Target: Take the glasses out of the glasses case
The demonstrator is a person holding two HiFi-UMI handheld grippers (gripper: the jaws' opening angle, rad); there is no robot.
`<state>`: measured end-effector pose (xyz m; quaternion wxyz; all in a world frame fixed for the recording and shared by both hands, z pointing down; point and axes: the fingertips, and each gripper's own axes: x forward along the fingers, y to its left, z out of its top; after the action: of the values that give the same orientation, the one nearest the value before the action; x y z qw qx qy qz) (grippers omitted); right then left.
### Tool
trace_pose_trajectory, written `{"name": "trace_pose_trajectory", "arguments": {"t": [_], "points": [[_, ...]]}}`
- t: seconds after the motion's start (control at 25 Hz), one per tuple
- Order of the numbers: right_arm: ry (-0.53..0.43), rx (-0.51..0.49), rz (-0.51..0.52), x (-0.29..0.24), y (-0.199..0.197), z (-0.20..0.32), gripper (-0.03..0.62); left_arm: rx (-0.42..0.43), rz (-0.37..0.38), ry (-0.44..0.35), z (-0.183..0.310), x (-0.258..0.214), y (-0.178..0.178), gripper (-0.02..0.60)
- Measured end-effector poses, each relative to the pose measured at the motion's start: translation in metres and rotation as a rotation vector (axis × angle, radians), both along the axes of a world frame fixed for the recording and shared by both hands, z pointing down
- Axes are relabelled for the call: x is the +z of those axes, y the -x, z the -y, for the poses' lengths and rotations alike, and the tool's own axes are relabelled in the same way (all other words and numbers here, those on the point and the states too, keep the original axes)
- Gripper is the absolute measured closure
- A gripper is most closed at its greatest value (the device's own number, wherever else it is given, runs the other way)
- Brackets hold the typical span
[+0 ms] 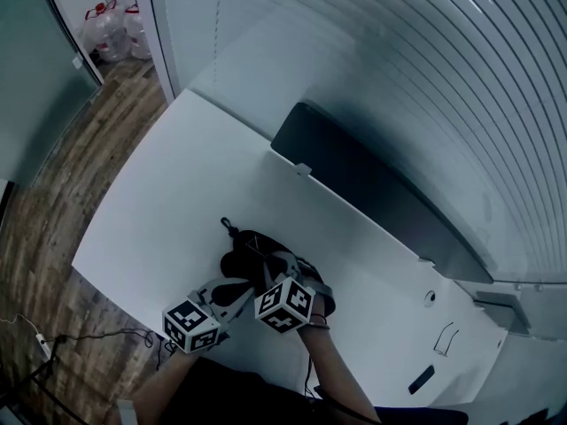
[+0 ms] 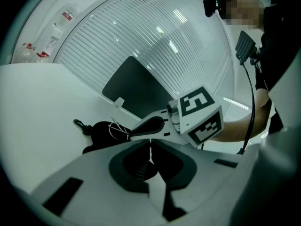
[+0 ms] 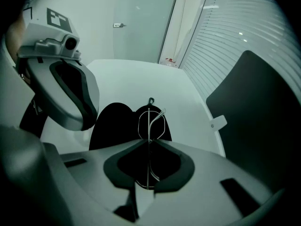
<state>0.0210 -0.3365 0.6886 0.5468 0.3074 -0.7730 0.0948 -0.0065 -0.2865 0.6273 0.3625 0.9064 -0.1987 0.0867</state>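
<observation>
A black soft glasses case (image 1: 251, 248) lies open near the front edge of the white table (image 1: 168, 211). My left gripper (image 2: 150, 146) is shut on the case's zipped edge (image 2: 139, 165); the rest of the case (image 2: 100, 130) lies beyond its jaws. My right gripper (image 3: 149, 144) points steeply down and is shut on thin wire-rimmed glasses (image 3: 150, 122), which stand on edge over the case (image 3: 113, 121). Both marker cubes sit side by side just in front of the case, the left gripper (image 1: 232, 289) beside the right gripper (image 1: 282, 268).
A dark flat panel (image 1: 372, 193) with a white clip (image 1: 303, 168) stands along the back of the table before slatted blinds. Small items (image 1: 422, 379) lie at the table's right end. Wood floor with a cable (image 1: 53, 339) lies to the left.
</observation>
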Motion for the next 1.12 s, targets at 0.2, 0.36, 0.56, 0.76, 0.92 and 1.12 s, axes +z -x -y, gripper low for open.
{"name": "trace_pose_trajectory", "arguments": {"t": [0.2, 0.36, 0.56, 0.76, 0.92, 1.12], "points": [[-0.008, 0.022, 0.020, -0.008, 0.002, -0.002, 0.549, 0.008, 0.018, 0.008, -0.002, 0.000, 0.001, 0.578], [-0.016, 0.044, 0.037, -0.015, 0.004, -0.007, 0.551, 0.008, 0.020, -0.007, -0.002, -0.006, 0.004, 0.578], [-0.031, 0.074, 0.060, -0.024, 0.005, -0.012, 0.550, 0.010, 0.023, -0.025, -0.004, -0.012, 0.005, 0.578], [-0.049, 0.107, 0.089, -0.035, 0.006, -0.021, 0.551, 0.006, 0.025, -0.039, -0.011, -0.015, 0.006, 0.578], [-0.063, 0.136, 0.118, -0.046, 0.007, -0.025, 0.550, 0.003, 0.023, -0.042, -0.015, -0.021, 0.007, 0.578], [-0.090, 0.171, 0.154, -0.050, 0.007, -0.030, 0.549, 0.008, 0.026, -0.053, -0.016, -0.019, 0.010, 0.578]]}}
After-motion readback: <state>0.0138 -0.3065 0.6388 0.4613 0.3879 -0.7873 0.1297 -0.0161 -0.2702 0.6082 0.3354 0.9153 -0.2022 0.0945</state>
